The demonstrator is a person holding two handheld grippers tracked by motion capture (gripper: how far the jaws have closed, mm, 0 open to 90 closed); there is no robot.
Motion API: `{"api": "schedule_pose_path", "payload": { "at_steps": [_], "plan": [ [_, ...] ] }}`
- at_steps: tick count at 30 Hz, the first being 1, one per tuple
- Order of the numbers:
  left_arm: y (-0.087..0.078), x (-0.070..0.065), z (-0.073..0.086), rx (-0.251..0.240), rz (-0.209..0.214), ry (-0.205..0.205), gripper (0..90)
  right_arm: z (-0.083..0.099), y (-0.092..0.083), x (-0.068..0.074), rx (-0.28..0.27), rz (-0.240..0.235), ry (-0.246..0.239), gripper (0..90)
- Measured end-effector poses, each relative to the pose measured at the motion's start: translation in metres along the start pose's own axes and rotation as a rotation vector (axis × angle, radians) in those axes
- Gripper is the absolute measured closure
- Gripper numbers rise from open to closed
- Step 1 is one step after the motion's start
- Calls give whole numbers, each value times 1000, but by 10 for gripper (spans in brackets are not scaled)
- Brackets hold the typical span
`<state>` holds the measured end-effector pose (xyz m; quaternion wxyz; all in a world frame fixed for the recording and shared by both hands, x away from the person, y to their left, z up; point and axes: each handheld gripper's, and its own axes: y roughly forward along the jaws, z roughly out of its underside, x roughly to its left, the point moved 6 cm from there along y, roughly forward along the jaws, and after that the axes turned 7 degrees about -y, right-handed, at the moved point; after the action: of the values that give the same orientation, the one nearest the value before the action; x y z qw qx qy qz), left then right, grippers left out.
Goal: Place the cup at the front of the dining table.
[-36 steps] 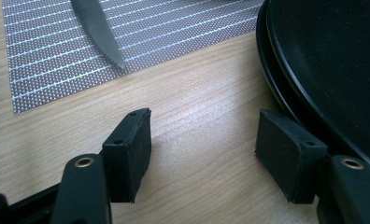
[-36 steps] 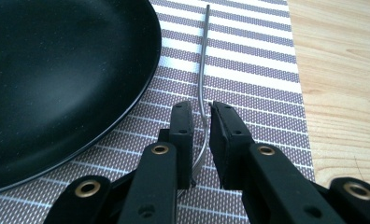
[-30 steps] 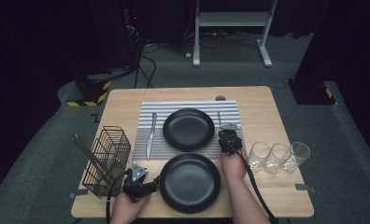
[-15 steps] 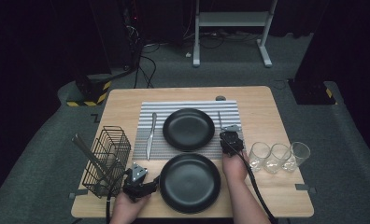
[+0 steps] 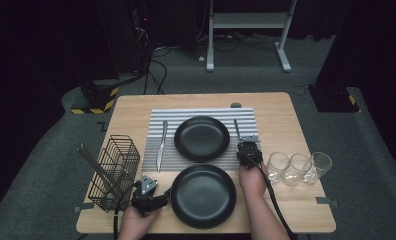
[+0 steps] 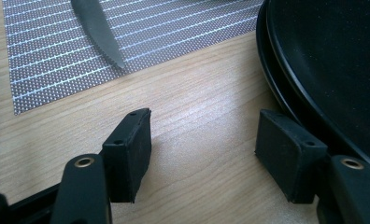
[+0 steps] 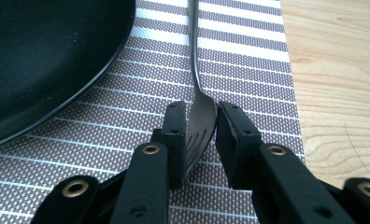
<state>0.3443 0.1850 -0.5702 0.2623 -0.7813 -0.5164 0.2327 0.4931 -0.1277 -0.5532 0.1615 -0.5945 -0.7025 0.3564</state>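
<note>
Fork (image 5: 236, 127) lay on the striped placemat (image 5: 158, 117), just right of the far black plate (image 5: 202, 138), when seen from the high view. Its head end was under the right gripper (image 5: 248, 143). The near plate (image 5: 203, 195) sat on the bare wooden table (image 5: 286, 120), touching or nearly touching the mat's front edge. The left gripper (image 5: 162, 196) rested at that plate's left rim. A knife (image 5: 161, 145) lay on the mat left of the far plate, a wire basket (image 5: 113, 172) stood at the table's left, and three glasses (image 5: 298, 168) stood in a row at the right.

In the left gripper view, the left gripper (image 6: 204, 144) stood open over bare wood, holding nothing, with one pad just beside the near plate's rim (image 6: 276, 88). The knife tip (image 6: 101, 32) was well ahead on the mat.

In the right gripper view, the right gripper (image 7: 199, 135) bracketed the fork head (image 7: 199, 128), tines toward the camera and handle running away, parallel to the mat's right edge. Its jaws had just been opening; the left pad looked to be at the fork's edge, while a thin gap showed at the right pad, so I judged the grip released.

To finish the placing well, the jaws would best open a little wider, then lift straight up, so neither pad drags the fork askew or toward the plate. The left gripper should keep off the near plate's rim.
</note>
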Motion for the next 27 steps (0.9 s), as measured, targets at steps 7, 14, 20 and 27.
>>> {"api": "schedule_pose_path", "payload": {
  "at_steps": [7, 14, 20, 27],
  "plan": [
    [0, 0, 0, 0, 0, 0, 362, 4, 2, 0, 12, -9, 16, 656],
    [0, 0, 0, 0, 0, 1, 362, 7, 4, 2, 20, -11, 19, 597],
    [0, 0, 0, 0, 0, 0, 362, 9, 4, 2, 20, -23, 31, 588],
    [0, 0, 0, -1, 0, 0, 363, 7, 4, 12, 9, -77, 29, 584]
  ]
}}
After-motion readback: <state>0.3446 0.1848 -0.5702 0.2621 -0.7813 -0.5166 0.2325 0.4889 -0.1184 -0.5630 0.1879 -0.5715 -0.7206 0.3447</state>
